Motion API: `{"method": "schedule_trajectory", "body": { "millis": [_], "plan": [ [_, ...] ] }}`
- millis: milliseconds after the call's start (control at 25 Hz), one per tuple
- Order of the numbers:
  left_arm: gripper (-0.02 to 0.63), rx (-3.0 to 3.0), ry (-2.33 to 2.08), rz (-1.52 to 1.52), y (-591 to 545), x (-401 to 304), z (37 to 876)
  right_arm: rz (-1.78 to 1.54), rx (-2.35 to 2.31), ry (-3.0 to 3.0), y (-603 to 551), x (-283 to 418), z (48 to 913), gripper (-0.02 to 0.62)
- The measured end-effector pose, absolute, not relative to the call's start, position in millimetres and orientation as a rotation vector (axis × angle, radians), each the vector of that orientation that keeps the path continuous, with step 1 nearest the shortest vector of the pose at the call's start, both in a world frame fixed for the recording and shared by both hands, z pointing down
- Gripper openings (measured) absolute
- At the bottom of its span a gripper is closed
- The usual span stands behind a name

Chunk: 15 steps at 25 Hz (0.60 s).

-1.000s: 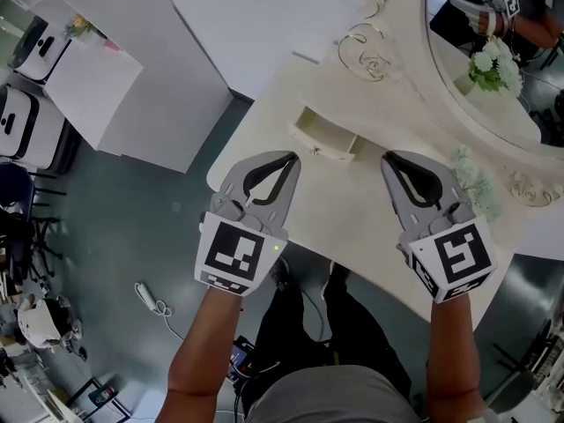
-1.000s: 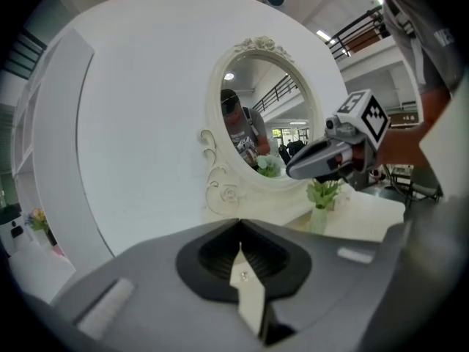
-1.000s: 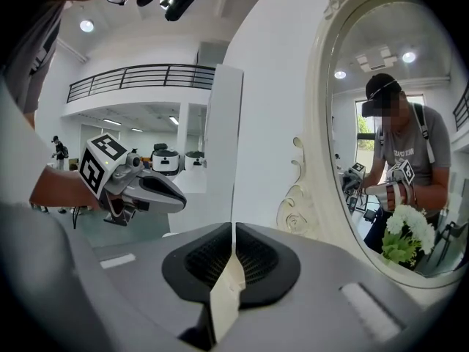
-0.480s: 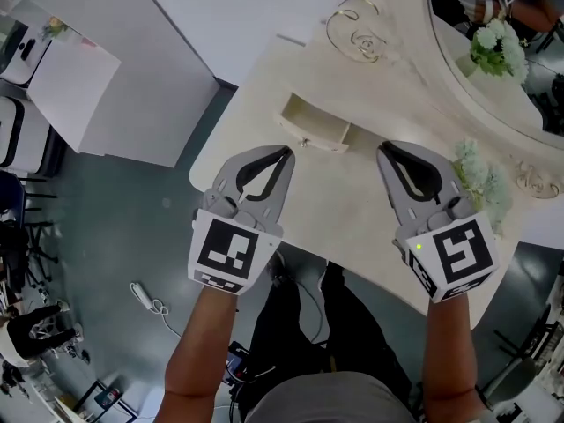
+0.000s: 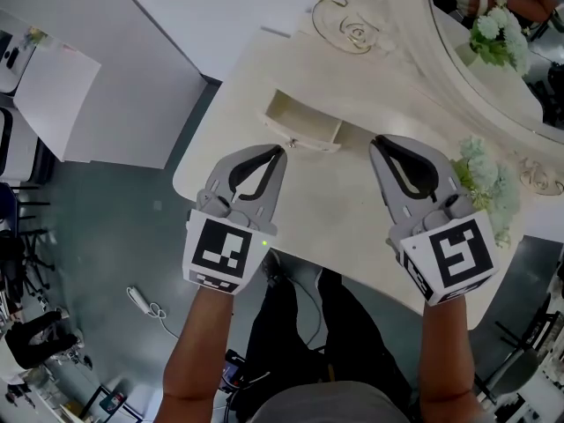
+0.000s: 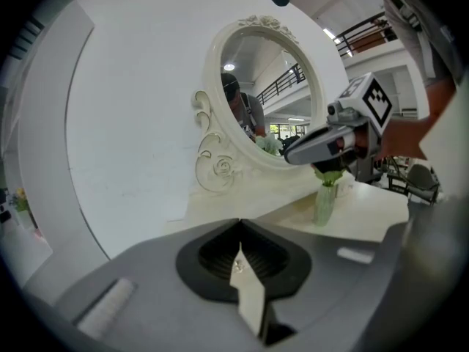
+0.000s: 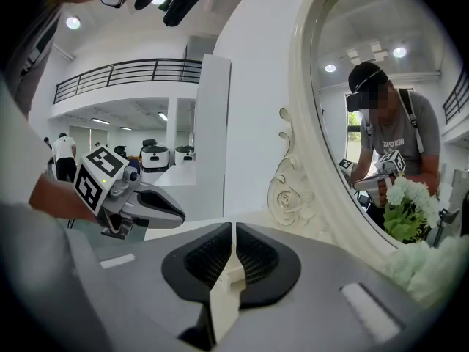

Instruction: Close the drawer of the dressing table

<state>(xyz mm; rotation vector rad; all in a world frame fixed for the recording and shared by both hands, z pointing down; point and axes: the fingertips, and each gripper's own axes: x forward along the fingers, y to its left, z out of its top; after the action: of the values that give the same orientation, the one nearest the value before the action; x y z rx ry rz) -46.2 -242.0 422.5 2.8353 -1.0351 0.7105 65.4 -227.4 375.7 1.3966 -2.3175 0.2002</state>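
The drawer (image 5: 304, 123) stands open in the upper middle of the head view. It is pulled out from the small raised part at the back of the table (image 5: 352, 192), and its hollow inside shows. Its knob (image 5: 293, 143) is on the front, which faces the lower edge of the frame.

The left gripper (image 5: 279, 152) has its jaws pressed together with nothing between them. Its tip is just beside the knob, a little below it in the frame; I cannot tell if it touches. I think this closed tip is held so in order to push on the drawer front like a blunt finger.

The right gripper (image 5: 378, 142) is also closed and empty. It hovers over the table to the right of the drawer, near the flowers (image 5: 485, 179), and seems only to wait.

Both forearms come up from the bottom edge, nearly parallel. The marker cubes face the camera and the jaws point toward the mirror (image 5: 493, 69) at the upper right.
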Motion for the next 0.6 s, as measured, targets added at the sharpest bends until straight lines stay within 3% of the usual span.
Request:
{"method": "schedule_trajectory", "body": {
  "millis": [600],
  "plan": [
    [0.005, 2.784, -1.011, 0.757, -252.3, -43.7, 475.2, 0.229, 1.41, -2.312, -238.3, 67.9, 404.6, 0.025]
  ]
}}
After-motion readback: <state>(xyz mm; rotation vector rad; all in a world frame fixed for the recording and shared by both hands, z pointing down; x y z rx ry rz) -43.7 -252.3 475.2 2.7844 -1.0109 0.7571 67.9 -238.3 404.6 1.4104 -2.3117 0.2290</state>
